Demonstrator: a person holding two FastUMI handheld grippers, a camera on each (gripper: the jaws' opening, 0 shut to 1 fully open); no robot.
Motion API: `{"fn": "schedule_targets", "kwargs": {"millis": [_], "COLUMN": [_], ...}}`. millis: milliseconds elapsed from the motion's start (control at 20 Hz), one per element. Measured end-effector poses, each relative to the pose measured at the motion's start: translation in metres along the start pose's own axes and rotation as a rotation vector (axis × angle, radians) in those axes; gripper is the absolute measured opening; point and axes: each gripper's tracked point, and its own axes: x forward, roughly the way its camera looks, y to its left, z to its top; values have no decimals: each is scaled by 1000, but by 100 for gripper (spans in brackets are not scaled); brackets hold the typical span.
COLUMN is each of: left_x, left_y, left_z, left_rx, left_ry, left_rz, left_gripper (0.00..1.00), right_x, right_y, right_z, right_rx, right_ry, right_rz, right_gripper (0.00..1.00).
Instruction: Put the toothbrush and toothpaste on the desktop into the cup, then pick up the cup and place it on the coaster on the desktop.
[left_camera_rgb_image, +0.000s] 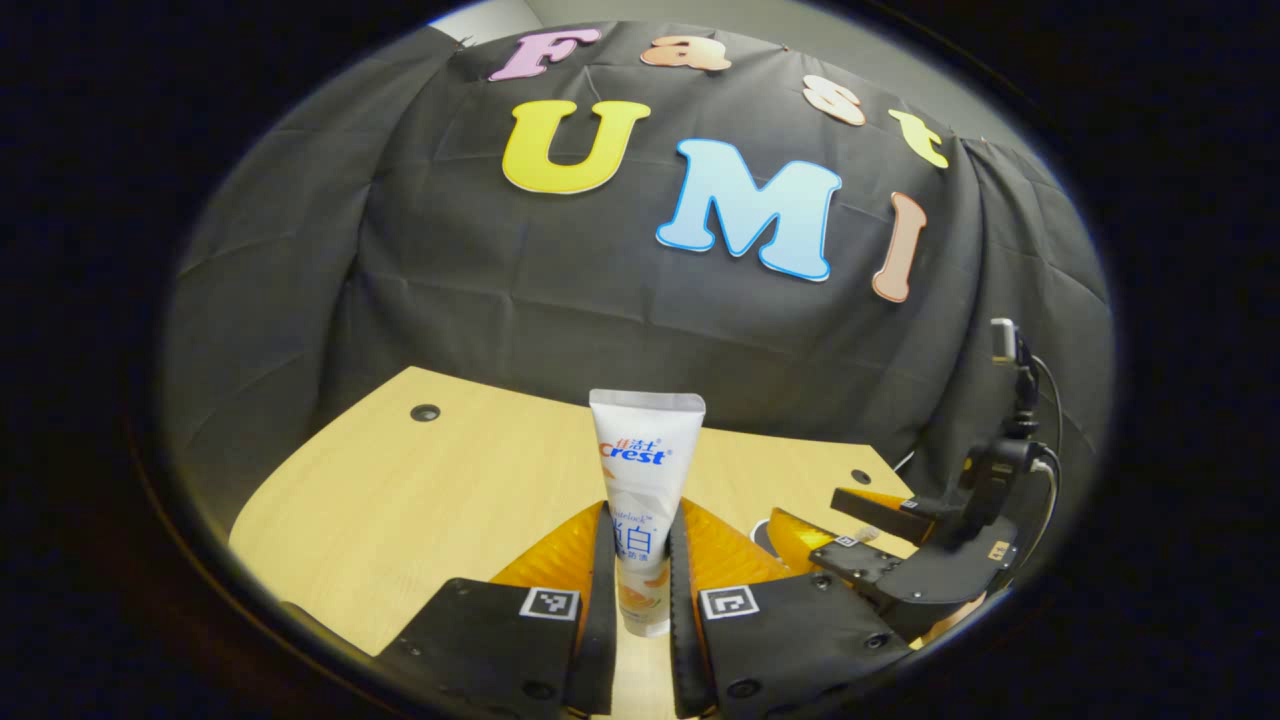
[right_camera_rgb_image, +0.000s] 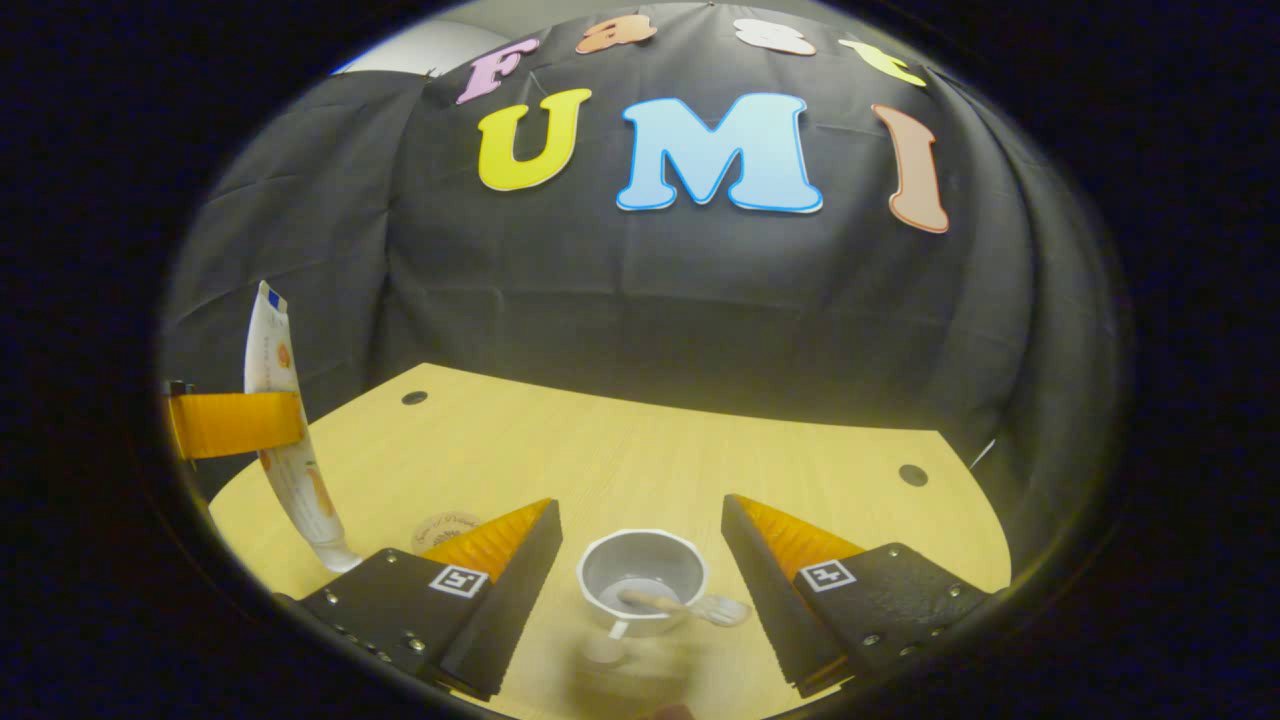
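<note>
Pinching a white plastic toothpaste tube (left_camera_rgb_image: 640, 500) between both fingers, our left gripper (left_camera_rgb_image: 640, 590) holds it upright above the pale wooden desktop (left_camera_rgb_image: 420, 490), the crimped flat end pointing up and the cap end down between the fingertips. Off to that gripper's right and a little ahead, we see the right gripper (left_camera_rgb_image: 865, 535) with its fingers spread apart. In the right gripper view, our right gripper (right_camera_rgb_image: 640, 550) stands wide open, and between its fingers, touching neither, sits a round grey cup with a white rim (right_camera_rgb_image: 642, 590) on the desktop (right_camera_rgb_image: 650, 450). A toothbrush with a wooden handle (right_camera_rgb_image: 665, 603) lies inside the cup, its end poking out over the rim toward the right finger. To this gripper's left, the left gripper (right_camera_rgb_image: 235, 422) clamps the toothpaste tube (right_camera_rgb_image: 285, 450), which hangs tilted with its cap low near the desktop. Just past our left finger, a round tan coaster (right_camera_rgb_image: 447, 528) lies flat on the desktop, partly hidden by that finger.
</note>
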Motion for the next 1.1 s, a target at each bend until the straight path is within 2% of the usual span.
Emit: {"fn": "schedule_targets", "kwargs": {"millis": [250,550,800,1100], "left_x": [18,49,79,110], "left_y": [-24,-73,-114,-140], "left_z": [1,8,15,3], "left_rx": [9,36,45,64], "left_ry": [-8,-50,-99,-103], "left_rz": [-50,-171,-293,-354], "left_gripper": [30,30,30,29], "right_x": [-30,-69,-92,-107], "right_y": [-21,-55,-74,-94], "right_z": [30,60,57,45], "right_rx": [46,78,106,161], "right_ry": [-69,-146,-141,-116], "right_rz": [-34,-99,-152,-201], "right_gripper": [97,95,96,95]}}
